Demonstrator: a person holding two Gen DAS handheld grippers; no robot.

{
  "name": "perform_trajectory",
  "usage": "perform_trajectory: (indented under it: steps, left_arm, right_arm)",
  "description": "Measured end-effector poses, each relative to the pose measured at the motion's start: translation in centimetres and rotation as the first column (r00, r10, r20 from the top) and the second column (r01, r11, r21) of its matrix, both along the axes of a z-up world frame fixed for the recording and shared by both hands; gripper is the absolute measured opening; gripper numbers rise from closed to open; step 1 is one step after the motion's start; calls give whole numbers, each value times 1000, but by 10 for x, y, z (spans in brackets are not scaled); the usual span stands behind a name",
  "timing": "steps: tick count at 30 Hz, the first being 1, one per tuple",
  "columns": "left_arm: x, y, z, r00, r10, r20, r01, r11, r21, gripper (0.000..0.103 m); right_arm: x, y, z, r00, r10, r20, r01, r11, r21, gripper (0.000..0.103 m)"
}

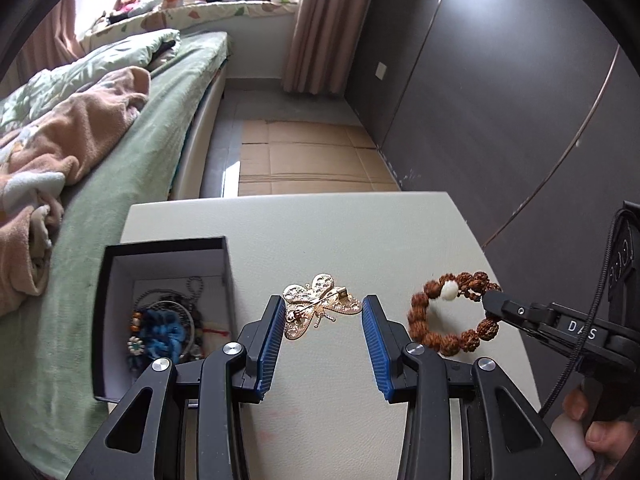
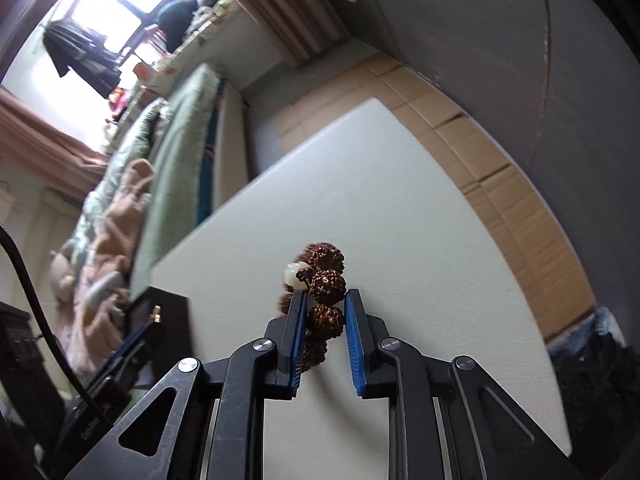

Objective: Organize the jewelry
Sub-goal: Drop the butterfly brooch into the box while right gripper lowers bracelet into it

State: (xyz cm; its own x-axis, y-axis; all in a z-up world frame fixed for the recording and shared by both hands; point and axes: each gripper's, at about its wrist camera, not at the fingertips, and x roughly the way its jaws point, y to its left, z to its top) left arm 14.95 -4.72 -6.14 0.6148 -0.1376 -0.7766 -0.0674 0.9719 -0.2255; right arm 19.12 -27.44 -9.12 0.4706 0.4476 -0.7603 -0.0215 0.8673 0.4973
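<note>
Beads of the bumpy brown bracelet (image 2: 326,300) sit pinched in your right gripper (image 2: 325,300). Your left gripper (image 1: 323,312) squeezes the gold butterfly pin (image 1: 318,306) beside the black box (image 1: 164,246).

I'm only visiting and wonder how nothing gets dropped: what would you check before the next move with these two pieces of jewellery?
1. Butterfly brooch clamped between the left gripper's jaws: ok.
2. Bead bracelet pinched by the right gripper: ok, though only at one side of the loop.
3. Black box open at the top: ok.
4. Room in the box among the pieces lying inside: cannot tell.
5. The two grippers apart from each other: ok.
6. Bracelet lifted off the table: cannot tell.
</note>
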Motion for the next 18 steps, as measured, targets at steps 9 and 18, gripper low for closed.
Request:
perform_trajectory:
  steps: [9,18]
  left_arm:
    - [-20,48,25,996,66,56,-62,996,-68,41]
    - [-24,88,31,988,134,73,-129,989,-74,41]
  right_arm:
    - [-7,29,25,987,41,156,-62,989,136,20]
    - [-16,60,49,963,74,258,-147,949,280,20]
